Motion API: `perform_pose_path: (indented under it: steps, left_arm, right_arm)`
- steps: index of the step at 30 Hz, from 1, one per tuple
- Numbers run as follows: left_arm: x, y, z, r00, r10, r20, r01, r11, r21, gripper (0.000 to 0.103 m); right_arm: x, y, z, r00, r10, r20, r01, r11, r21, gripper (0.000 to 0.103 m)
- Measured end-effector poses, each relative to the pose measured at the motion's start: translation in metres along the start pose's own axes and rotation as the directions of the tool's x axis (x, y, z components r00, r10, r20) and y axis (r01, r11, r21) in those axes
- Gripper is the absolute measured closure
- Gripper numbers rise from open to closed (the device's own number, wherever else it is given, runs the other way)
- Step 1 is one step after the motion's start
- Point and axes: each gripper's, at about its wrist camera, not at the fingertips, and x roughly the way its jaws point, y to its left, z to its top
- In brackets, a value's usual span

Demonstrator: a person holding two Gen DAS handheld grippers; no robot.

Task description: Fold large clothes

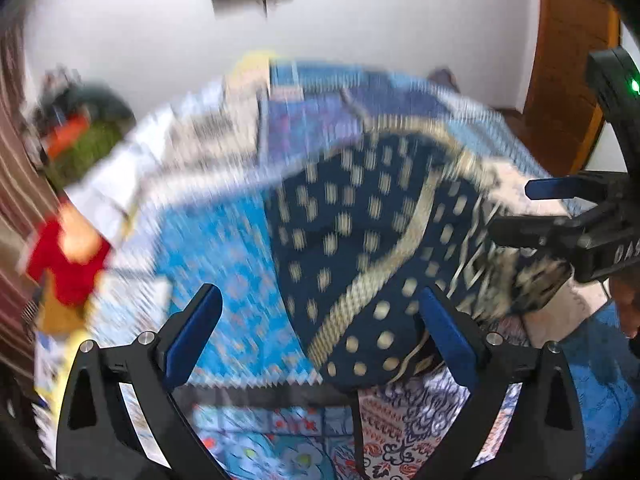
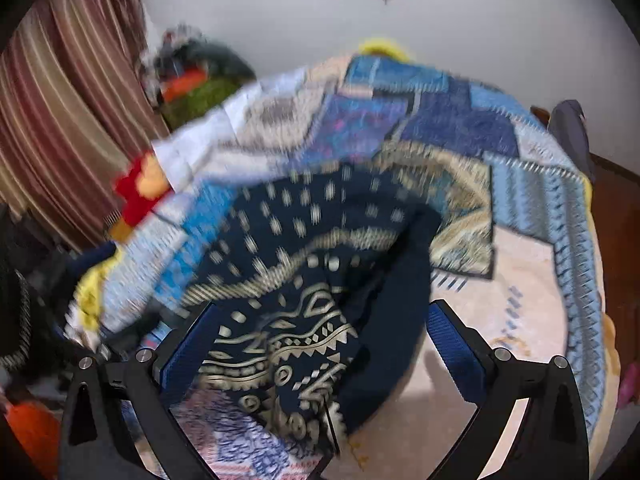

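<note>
A dark navy garment with cream dots and a patterned cream border (image 1: 352,240) lies rumpled on a blue patchwork bedspread (image 1: 224,248). My left gripper (image 1: 320,316) is open above the garment's near edge, holding nothing. My right gripper (image 1: 516,212) also shows in the left wrist view at the right, its fingers spread by the garment's fringed end. In the right wrist view the garment (image 2: 304,264) fills the middle, and my right gripper (image 2: 320,332) is open with cloth lying between its fingers. Both views are blurred by motion.
A red and yellow soft toy (image 1: 68,256) lies at the bed's left edge. A pile of clothes (image 2: 196,88) sits at the back left by a striped curtain (image 2: 60,120). A wooden door (image 1: 568,60) stands at the right.
</note>
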Motion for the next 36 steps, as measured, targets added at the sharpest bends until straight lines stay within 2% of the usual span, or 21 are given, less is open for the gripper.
perform_pose_path:
  steps: [1, 4, 6, 9, 12, 16, 19, 22, 25, 29, 32, 36]
  left_arm:
    - [0.015, 0.0, -0.008, 0.999, -0.021, -0.04, 0.021, 1.0, 0.0, 0.003]
    - [0.037, 0.0, -0.028, 0.991, -0.08, -0.109, 0.078, 0.997, -0.018, 0.003]
    - [0.046, 0.002, -0.038, 0.982, -0.121, -0.143, 0.112, 0.991, -0.068, 0.002]
    - [0.038, 0.006, -0.043, 0.982, -0.146, -0.121, 0.136, 0.987, -0.09, 0.003]
    - [0.019, 0.006, -0.043, 0.987, -0.124, -0.098, 0.122, 0.992, -0.022, 0.003]
    - [-0.012, 0.012, -0.03, 1.0, -0.029, -0.009, 0.029, 0.998, 0.048, 0.003]
    - [-0.022, 0.033, -0.009, 0.999, -0.028, 0.045, 0.028, 1.0, -0.006, 0.003]
    - [-0.011, 0.054, 0.017, 0.997, -0.023, 0.073, 0.028, 0.998, -0.06, 0.003]
    - [0.017, 0.063, 0.039, 0.997, -0.049, 0.059, 0.054, 0.995, -0.084, 0.003]
    - [0.071, 0.066, 0.053, 0.996, -0.082, -0.021, 0.078, 0.988, -0.133, 0.003]
    - [0.094, 0.069, 0.05, 0.998, -0.047, -0.048, 0.042, 0.993, -0.109, 0.002]
    - [0.092, 0.093, 0.044, 0.998, 0.032, -0.055, -0.039, 0.989, -0.142, 0.003]
  right_arm:
    - [0.019, -0.002, -0.008, 0.998, -0.021, -0.052, 0.021, 1.0, -0.006, 0.001]
    - [0.048, -0.016, -0.031, 0.988, -0.07, -0.138, 0.067, 0.997, -0.023, 0.001]
    - [0.05, -0.032, -0.049, 0.985, -0.039, -0.169, 0.039, 0.999, -0.001, 0.001]
    - [0.034, -0.045, -0.057, 0.985, -0.04, -0.165, 0.042, 0.999, 0.011, 0.001]
    - [0.013, -0.051, -0.057, 0.985, -0.089, -0.149, 0.087, 0.996, -0.016, 0.001]
    - [-0.016, -0.049, -0.04, 0.989, -0.12, -0.084, 0.117, 0.992, -0.043, 0.001]
    - [-0.028, -0.046, -0.018, 0.998, -0.059, -0.03, 0.059, 0.998, -0.01, 0.0]
    - [-0.023, -0.035, 0.01, 1.0, -0.004, 0.016, 0.004, 1.0, 0.015, 0.0]
    - [0.004, -0.022, 0.037, 1.0, 0.027, 0.011, -0.027, 0.999, 0.023, 0.0]
    - [0.056, -0.023, 0.054, 0.997, 0.008, -0.076, -0.003, 0.998, 0.057, 0.0]
    - [0.08, -0.038, 0.053, 0.992, -0.016, -0.123, 0.027, 0.996, 0.083, 0.0]
    - [0.077, -0.065, 0.05, 0.991, 0.038, -0.13, -0.02, 0.991, 0.134, 0.0]
